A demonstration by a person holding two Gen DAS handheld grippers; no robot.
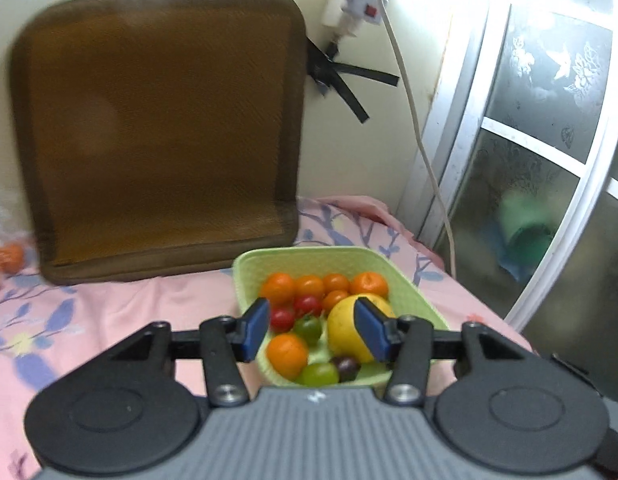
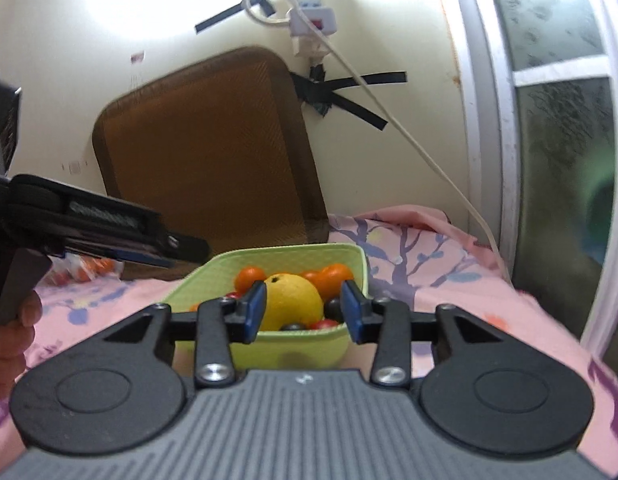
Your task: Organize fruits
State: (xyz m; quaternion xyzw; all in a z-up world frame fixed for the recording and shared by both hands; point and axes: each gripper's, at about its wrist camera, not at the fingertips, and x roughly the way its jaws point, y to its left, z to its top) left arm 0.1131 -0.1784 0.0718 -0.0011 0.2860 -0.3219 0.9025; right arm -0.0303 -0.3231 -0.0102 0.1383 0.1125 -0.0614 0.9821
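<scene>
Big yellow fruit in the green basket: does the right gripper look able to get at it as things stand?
Probably yes. The right gripper is open and empty, the yellow fruit sits uncovered at the top of the green basket, and nothing lies between.

Brown cushion [image 1: 161, 128] against cream wall, pink floral bedsheet [image 1: 109, 312], taped power strip [image 2: 311, 8], frosted window [image 1: 549, 120]

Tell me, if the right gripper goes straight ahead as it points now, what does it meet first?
Probably the big yellow fruit in the green basket: it sits between the open right gripper fingers' line. Depth is unclear; the basket's near wall could come first.
</scene>
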